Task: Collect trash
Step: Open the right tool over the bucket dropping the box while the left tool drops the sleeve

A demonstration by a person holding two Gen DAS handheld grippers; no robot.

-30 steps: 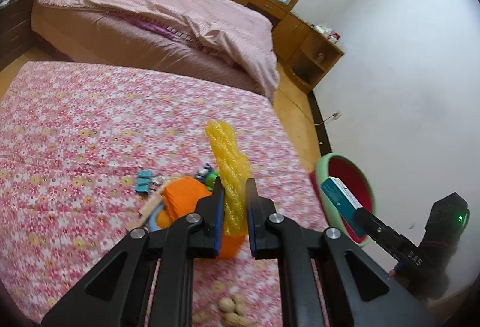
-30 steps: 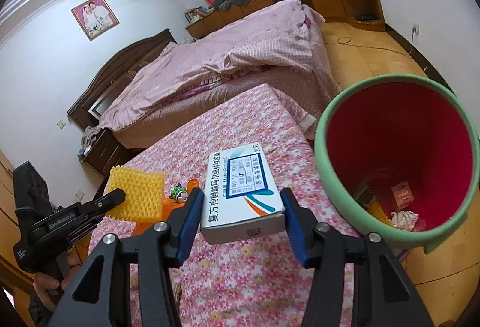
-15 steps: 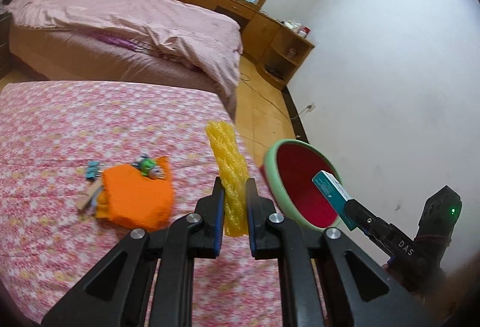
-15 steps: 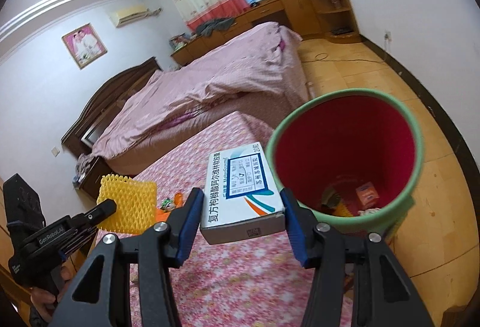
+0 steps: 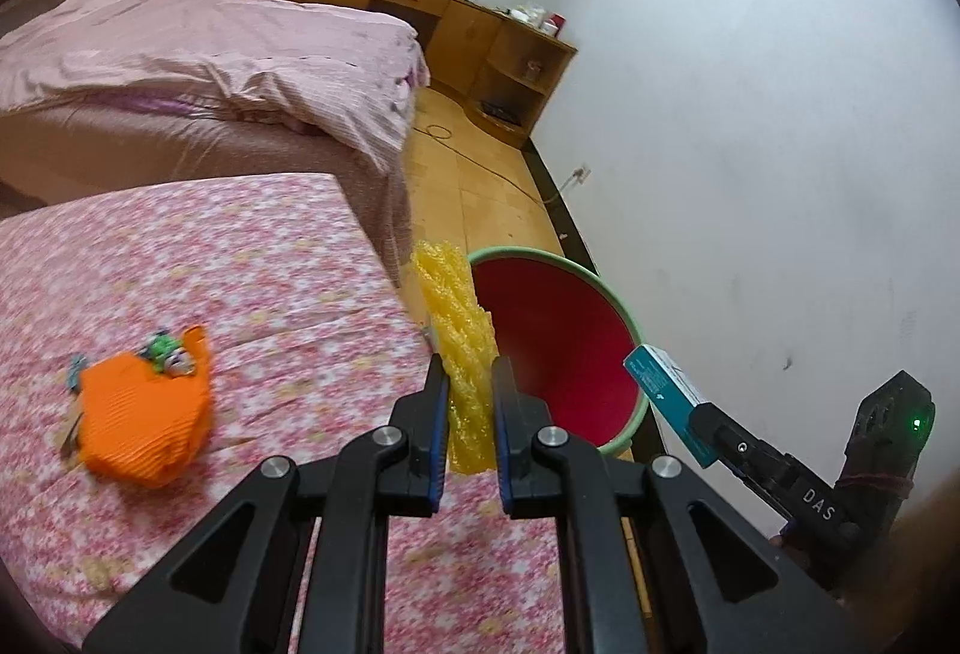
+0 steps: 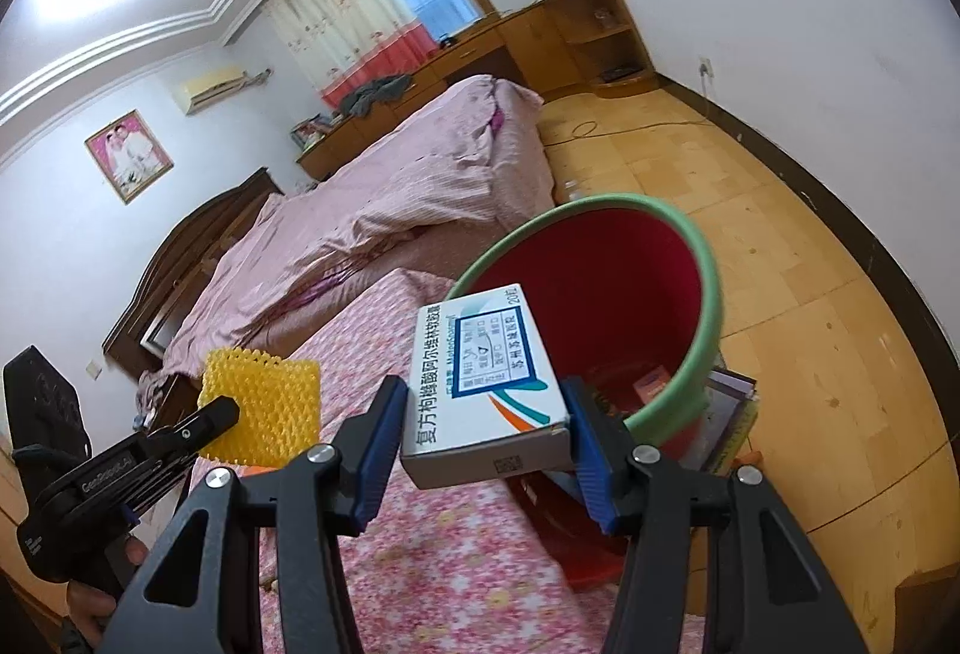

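Observation:
My left gripper (image 5: 470, 375) is shut on a yellow foam net sleeve (image 5: 456, 330), which stands up between the blue pads near the corner of the flowered table. The same yellow foam net sleeve (image 6: 259, 408) shows at the left of the right wrist view, pinched by the left gripper (image 6: 231, 411). My right gripper (image 6: 483, 402) is shut on a white and blue medicine box (image 6: 486, 372), held flat just short of the bin. The red bin with a green rim (image 6: 708, 288) stands on the floor past the table edge. The medicine box (image 5: 666, 396) hangs beside the bin (image 5: 558, 342) in the left wrist view.
An orange cloth bag (image 5: 141, 414) with small toys lies on the pink flowered tablecloth (image 5: 210, 258). A bed with a pink quilt (image 5: 210, 48) fills the back. Wooden cabinets (image 5: 510, 54) line the far wall. Several scraps (image 6: 651, 387) lie in the bin's bottom. Wooden floor (image 6: 810, 294) surrounds the bin.
Both grippers have swung right toward the bin, each keeping its load. The bin now sits straight ahead of both, and the orange bag has slid to the left.

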